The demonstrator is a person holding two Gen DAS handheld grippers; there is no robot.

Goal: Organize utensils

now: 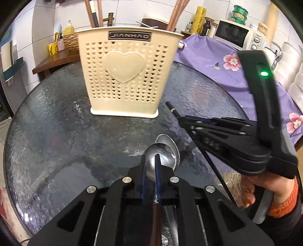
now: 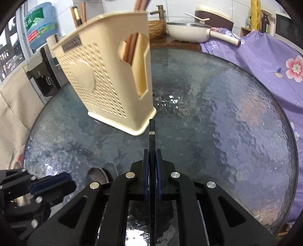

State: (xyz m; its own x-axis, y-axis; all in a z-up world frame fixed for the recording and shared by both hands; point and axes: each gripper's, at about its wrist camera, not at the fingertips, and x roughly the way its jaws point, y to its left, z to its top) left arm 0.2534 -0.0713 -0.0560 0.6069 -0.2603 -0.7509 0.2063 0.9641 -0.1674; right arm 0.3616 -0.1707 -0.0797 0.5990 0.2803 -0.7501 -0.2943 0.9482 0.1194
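Left wrist view shows the left tool [image 1: 150,166] clamped on a spoon [image 1: 162,155] just above the bench [image 1: 56,132], the holder [image 1: 126,75] straight ahead, while the right tool [image 2: 152,160], nearer it, grips a black chopstick [image 2: 152,130] pointing forward.

A home kitchen. White tiled walls [image 1: 132,11] back a round glass-topped surface [image 1: 56,132] carrying a cream perforated utensil holder [image 1: 125,75] with chopsticks inside. At far right stand a white toaster oven [image 1: 236,36], stacked green tins [image 1: 239,13] and a yellow roll of wrap [image 1: 198,20]; at far left, soap bottles [image 1: 69,28] beside a wicker basket [image 1: 71,41]. The right wrist view adds a lidded cream pan [image 2: 189,32], a brass tap [image 2: 160,11], a water dispenser bottle [image 2: 40,24] and a purple floral cloth [image 2: 265,62].
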